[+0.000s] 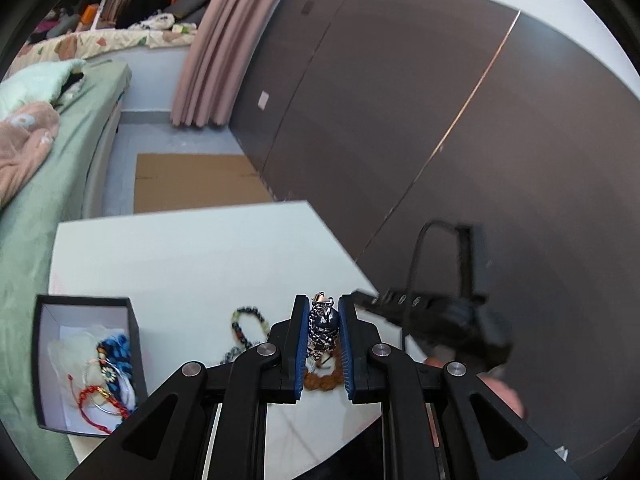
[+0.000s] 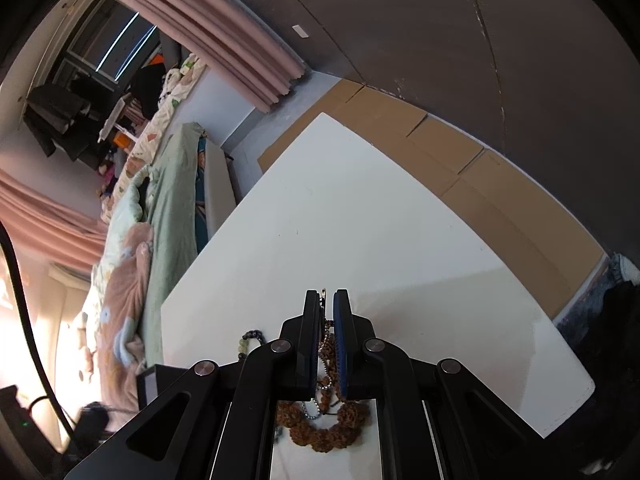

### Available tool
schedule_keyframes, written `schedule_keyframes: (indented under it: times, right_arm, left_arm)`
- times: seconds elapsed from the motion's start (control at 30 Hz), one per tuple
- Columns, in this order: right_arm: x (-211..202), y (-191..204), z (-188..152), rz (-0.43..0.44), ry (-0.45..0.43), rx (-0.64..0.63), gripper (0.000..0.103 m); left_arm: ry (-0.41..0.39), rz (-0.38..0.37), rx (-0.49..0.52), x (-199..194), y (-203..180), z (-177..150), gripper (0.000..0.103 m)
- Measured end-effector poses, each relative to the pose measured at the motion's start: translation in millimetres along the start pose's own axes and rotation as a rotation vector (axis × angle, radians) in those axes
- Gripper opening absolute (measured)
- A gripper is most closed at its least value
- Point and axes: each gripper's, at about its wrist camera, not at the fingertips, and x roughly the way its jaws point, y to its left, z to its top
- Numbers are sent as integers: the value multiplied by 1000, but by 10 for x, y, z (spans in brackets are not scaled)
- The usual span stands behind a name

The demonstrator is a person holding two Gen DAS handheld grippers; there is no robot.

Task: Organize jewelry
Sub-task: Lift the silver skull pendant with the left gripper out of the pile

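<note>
My left claw [image 1: 325, 312] is pinching a chunky silver bracelet [image 1: 322, 330], which stands upright between the blue pads [image 1: 301, 340] with its clasp poking past the tips. Under it on the white table [image 1: 192, 256] lies a brown bead strand [image 1: 324, 378], and just left of that a dark bead bracelet [image 1: 244, 326] with a few pale beads. Further left, at the table's near edge, sits the black box [image 1: 132, 336], open, with a blue cord, a red string and thin bangles piled inside. My right claw [image 2: 327, 310] is nearly closed on a thin ball chain [image 2: 325, 330]; a small ring shows at the tips, and the chain hangs down between the pads toward the brown bead strand [image 2: 324, 426] below, though I can't tell if the grip is firm. The dark beads [image 2: 250, 340] lie just left of it. From the left camera the right claw [image 1: 362, 300] is a blurred shape on the right. Beyond the table are flat cardboard [image 2: 460, 160] on the floor, a dark wardrobe [image 1: 400, 100], pink curtains [image 1: 224, 40] and a green-covered bed [image 1: 52, 184] to the left.
</note>
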Motion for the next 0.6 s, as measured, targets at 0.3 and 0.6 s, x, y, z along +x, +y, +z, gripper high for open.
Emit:
schedule_keyframes:
  times: [0.3, 0.6]
  right_arm:
    - [11, 3, 6, 95, 7, 46, 8]
    - [49, -106, -4, 106, 9, 145, 2]
  left_arm:
    - [-78, -3, -30, -533, 28, 268, 14]
    - [-117, 37, 0, -744, -18, 287, 14]
